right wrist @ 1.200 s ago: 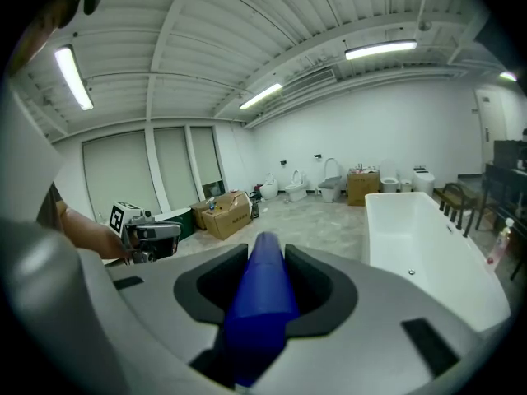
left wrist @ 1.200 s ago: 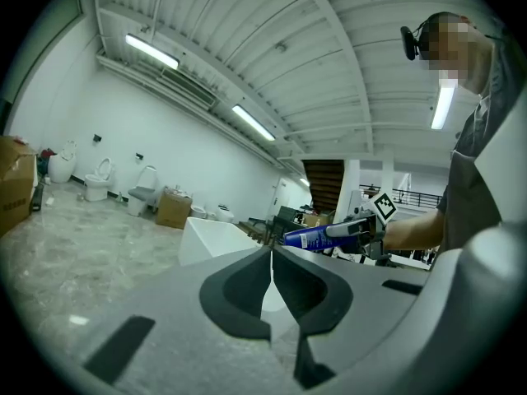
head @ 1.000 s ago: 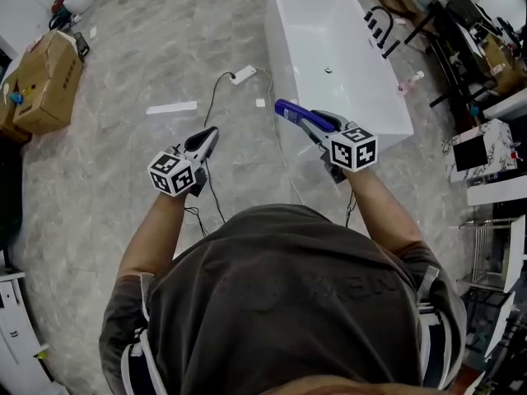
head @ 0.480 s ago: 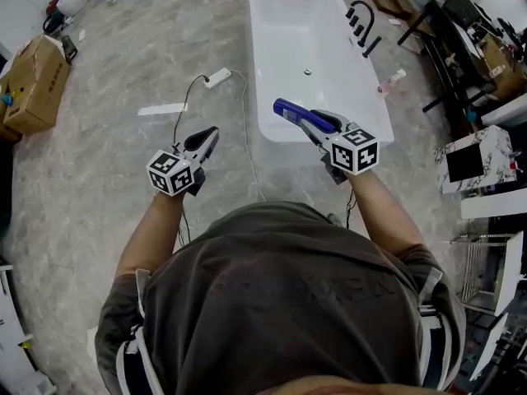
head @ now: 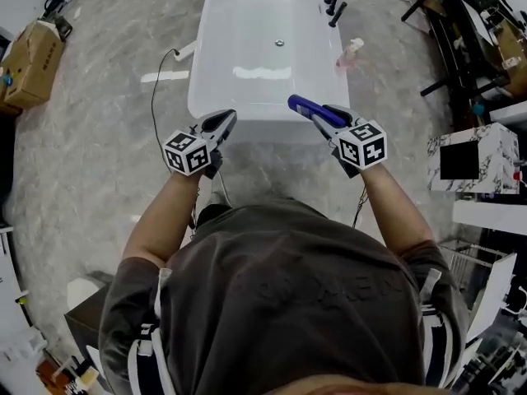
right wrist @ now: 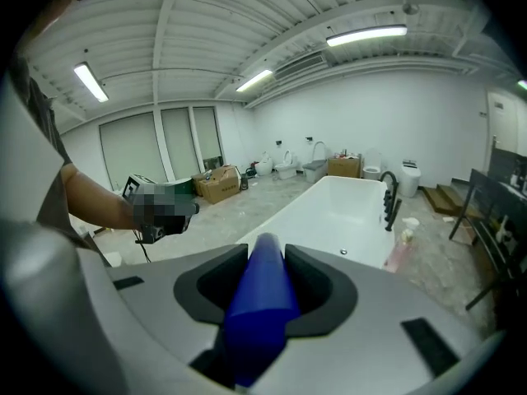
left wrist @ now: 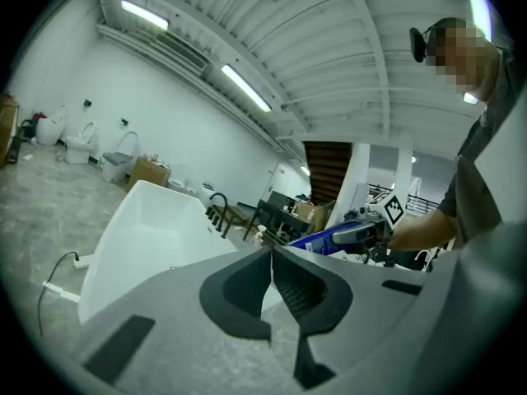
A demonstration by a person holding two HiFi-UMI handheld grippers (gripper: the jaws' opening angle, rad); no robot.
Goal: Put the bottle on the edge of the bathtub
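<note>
Bare hall, grey marbled floor (head: 90, 146). My right gripper's (head: 323, 118) fingers are clamped on the blue bottle (head: 301, 105), which is held in the air, nose forward. The left gripper's (head: 226, 120) fingers are pressed together on nothing. A second ago the white bathtub (head: 247, 110) sat further ahead and off right; now its near end is just in front of both grippers. The bottle isn't on the rim, but I judge it's within reach.
</note>
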